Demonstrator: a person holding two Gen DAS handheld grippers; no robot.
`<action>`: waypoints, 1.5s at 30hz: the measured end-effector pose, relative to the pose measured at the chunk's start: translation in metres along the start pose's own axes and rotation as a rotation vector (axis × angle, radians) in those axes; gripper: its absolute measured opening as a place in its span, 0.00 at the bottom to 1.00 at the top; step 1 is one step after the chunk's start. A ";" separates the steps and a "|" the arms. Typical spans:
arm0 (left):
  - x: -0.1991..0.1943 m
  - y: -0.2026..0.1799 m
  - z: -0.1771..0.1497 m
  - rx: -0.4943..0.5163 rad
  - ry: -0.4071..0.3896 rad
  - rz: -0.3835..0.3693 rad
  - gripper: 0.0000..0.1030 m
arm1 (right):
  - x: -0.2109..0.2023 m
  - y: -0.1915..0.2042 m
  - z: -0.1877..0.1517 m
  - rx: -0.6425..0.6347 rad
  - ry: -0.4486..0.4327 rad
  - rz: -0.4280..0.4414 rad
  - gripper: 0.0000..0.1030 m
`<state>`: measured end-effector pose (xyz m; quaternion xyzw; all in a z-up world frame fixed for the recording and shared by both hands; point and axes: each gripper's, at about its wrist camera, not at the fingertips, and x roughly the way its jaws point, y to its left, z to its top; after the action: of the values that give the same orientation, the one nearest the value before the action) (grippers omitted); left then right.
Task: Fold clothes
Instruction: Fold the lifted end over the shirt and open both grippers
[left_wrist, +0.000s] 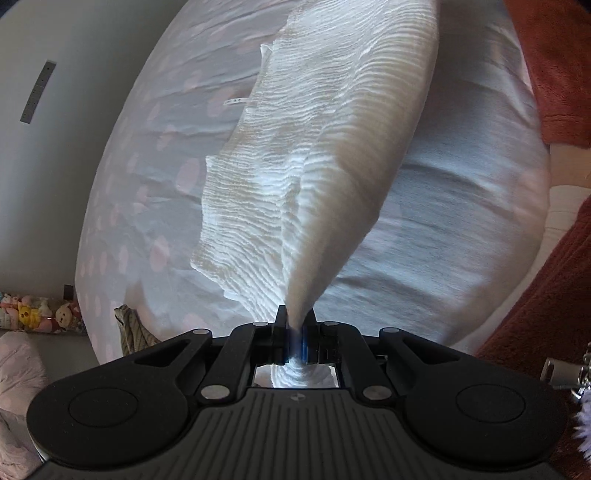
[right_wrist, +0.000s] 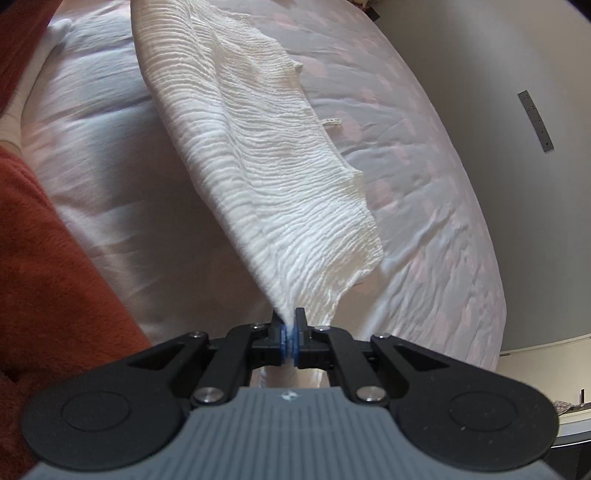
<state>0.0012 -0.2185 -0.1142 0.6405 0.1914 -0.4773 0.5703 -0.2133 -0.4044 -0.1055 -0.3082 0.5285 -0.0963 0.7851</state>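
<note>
Clearly, 1 white garment (left_wrist: 332, 147) of crinkled, ribbed cloth is seen lifted above the bed (left_wrist: 461, 206), stretched between both tools. Fine wavy ridges are shown running across the cloth, and its colour is given as off-white, creamier where it is shaded. In the left wrist view the cloth is drawn into a narrow gathered point at the near end and is spread wider farther away, with a ragged, stepped edge on its left side. In the right wrist view the garment (right_wrist: 258, 166) is likewise pulled to a point near the camera, and its loose right edge is seen hanging toward the bedcover.

The left gripper (left_wrist: 294, 325) is seen closed tight on the gathered cloth, with a bunch of it showing behind the jaws. The right gripper (right_wrist: 290, 334) is also clamped on a pinched corner of the garment, its blue pads pressed together with the cloth between them.

Under the garment, a pale bedcover with faint pink dots is spread over the bed (right_wrist: 424, 206). A small white tag (left_wrist: 235, 101) is seen beside the garment's edge. A rust-red fleece (right_wrist: 55, 258) is seen at the side of both views. A row of soft toys (left_wrist: 37, 310) is lined up by the wall.
</note>
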 end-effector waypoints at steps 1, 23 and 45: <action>0.003 -0.002 0.000 -0.014 0.005 -0.014 0.04 | 0.002 0.003 0.000 0.000 0.008 0.006 0.04; -0.027 0.006 -0.027 -0.110 0.037 -0.072 0.11 | -0.020 0.000 -0.022 0.054 0.094 0.009 0.09; -0.054 0.101 -0.008 -0.644 -0.280 -0.152 0.11 | -0.017 -0.062 -0.021 0.695 -0.120 0.148 0.26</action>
<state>0.0586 -0.2225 -0.0149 0.3404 0.2991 -0.5168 0.7264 -0.2287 -0.4532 -0.0615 0.0113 0.4382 -0.1948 0.8774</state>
